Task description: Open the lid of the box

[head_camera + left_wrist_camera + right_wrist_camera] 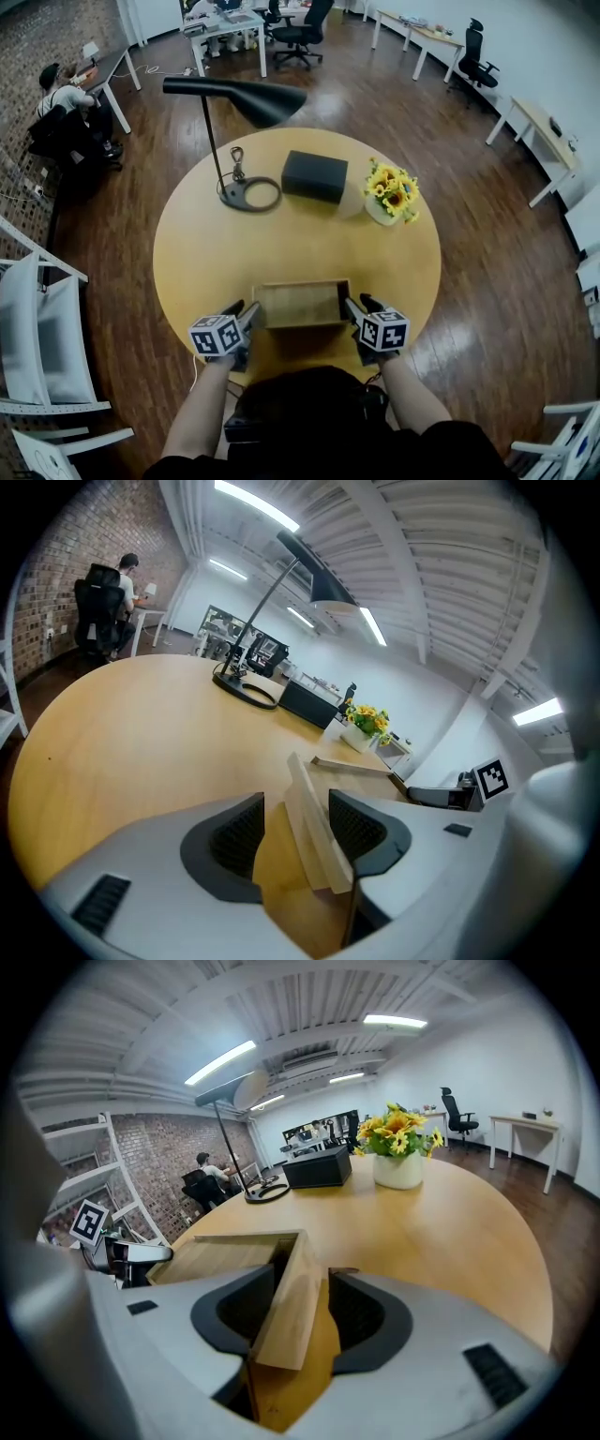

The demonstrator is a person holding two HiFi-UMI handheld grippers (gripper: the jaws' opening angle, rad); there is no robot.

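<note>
A light wooden box (300, 304) sits at the near edge of the round table (197, 253), between my two grippers. My left gripper (246, 311) is at its left end. In the left gripper view the box's thin left edge (309, 808) stands between the jaws of the left gripper (295, 832), beside the right pad, with a gap to the left pad. My right gripper (361, 305) is at the right end. In its own view the right gripper (302, 1312) straddles the box's right wall (286, 1316); a gap shows beside the right pad. Whether the flat panel inside the rim is the lid, I cannot tell.
Further back on the table are a black lamp with a ring base (248, 194), a black box (315, 175) and a white pot of yellow flowers (389, 195). White chairs (37, 337) stand to the left on the wooden floor. A person sits at a desk (66, 94) far left.
</note>
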